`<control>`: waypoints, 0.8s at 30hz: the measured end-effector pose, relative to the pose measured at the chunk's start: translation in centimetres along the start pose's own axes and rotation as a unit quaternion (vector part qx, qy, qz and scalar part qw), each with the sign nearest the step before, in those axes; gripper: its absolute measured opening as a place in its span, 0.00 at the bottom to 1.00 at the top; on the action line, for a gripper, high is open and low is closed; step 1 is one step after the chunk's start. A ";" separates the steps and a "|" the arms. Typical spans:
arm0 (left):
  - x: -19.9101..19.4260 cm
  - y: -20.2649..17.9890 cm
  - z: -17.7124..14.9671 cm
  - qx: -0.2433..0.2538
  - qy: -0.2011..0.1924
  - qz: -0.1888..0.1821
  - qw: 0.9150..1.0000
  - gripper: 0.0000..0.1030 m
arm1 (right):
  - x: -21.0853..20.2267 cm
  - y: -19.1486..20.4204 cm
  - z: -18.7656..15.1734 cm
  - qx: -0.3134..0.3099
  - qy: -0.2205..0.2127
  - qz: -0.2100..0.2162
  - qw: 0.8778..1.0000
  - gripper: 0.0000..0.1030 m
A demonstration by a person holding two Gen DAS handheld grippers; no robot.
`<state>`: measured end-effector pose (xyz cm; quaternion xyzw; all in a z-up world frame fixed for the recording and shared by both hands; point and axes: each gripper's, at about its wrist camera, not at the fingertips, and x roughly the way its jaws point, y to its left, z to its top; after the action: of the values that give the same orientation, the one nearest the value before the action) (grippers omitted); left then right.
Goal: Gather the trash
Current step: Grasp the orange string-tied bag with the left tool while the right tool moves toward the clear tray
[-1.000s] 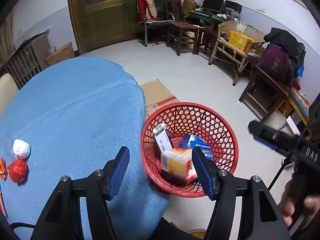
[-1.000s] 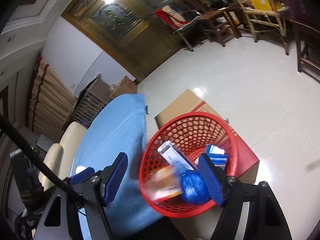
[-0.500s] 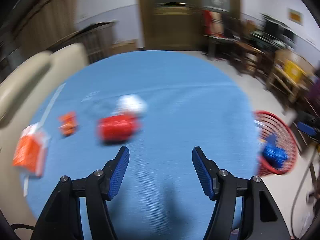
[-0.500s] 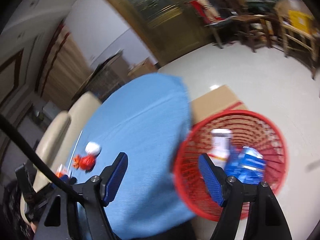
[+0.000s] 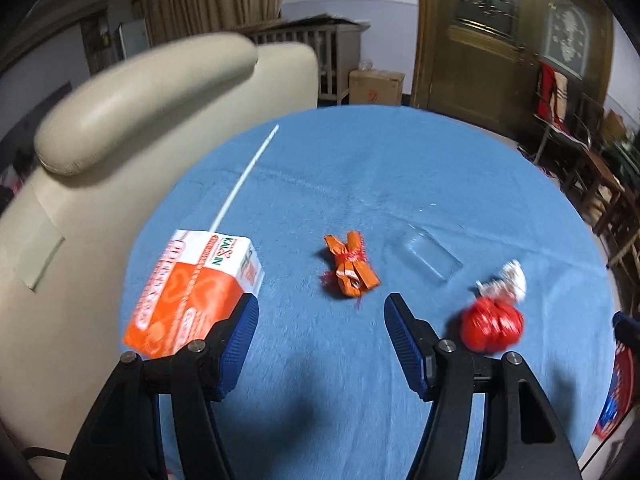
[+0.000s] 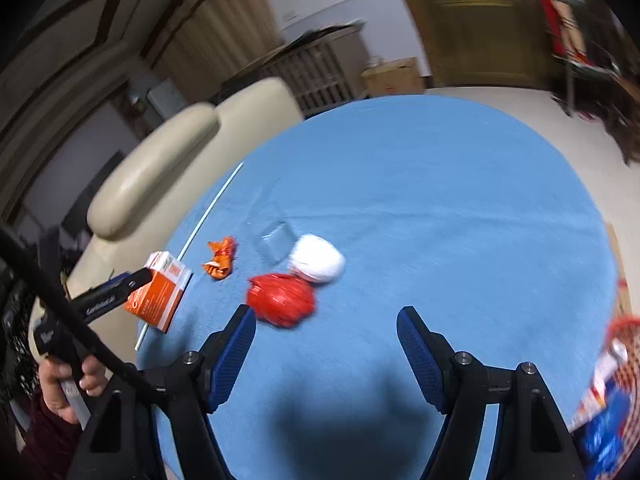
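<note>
On the blue table point(image 5: 360, 184) lie an orange-and-white carton point(image 5: 192, 292), a crumpled orange wrapper point(image 5: 350, 266), a clear plastic tray point(image 5: 424, 254), a red plastic ball point(image 5: 492, 326) and a white wad point(image 5: 510, 278). My left gripper point(image 5: 320, 336) is open and empty, just short of the orange wrapper, with the carton at its left finger. My right gripper point(image 6: 326, 346) is open and empty, with the red ball point(image 6: 280, 298) just beyond its left finger and the white wad point(image 6: 316, 258) behind it. The red basket point(image 6: 616, 364) holds trash at the far right.
A beige sofa point(image 5: 120, 128) borders the table's left side. A thin white stick point(image 5: 244, 178) lies along the table's left edge. A wooden door point(image 5: 512, 32), chairs and cardboard boxes stand behind. The left gripper point(image 6: 108, 298) shows in the right wrist view.
Both grippers swung left, away from the red basket and over the table toward the remaining trash. Both stayed open and empty.
</note>
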<state>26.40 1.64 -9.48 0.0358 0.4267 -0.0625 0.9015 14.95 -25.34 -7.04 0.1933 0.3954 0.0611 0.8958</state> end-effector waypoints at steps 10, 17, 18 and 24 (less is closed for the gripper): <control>8.4 -1.9 2.0 -0.027 0.072 0.013 0.997 0.64 | 9.7 5.6 6.2 -0.091 0.060 0.021 0.994 0.74; 12.2 -1.5 1.7 -0.035 0.090 0.022 0.995 0.50 | 14.0 6.2 7.4 -0.107 0.078 0.035 0.991 0.74; 12.3 -1.4 1.8 -0.036 0.086 0.013 0.996 0.42 | 14.5 6.4 7.3 -0.111 0.081 0.038 0.990 0.74; 11.2 -1.5 1.1 -0.017 0.067 -0.004 0.998 0.13 | 17.5 8.3 7.3 -0.158 0.093 0.016 0.983 0.76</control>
<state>34.06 -0.87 -17.42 0.0229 0.4871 -0.0568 0.8712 32.52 -15.28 -11.26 0.0490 0.4595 0.1548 0.8732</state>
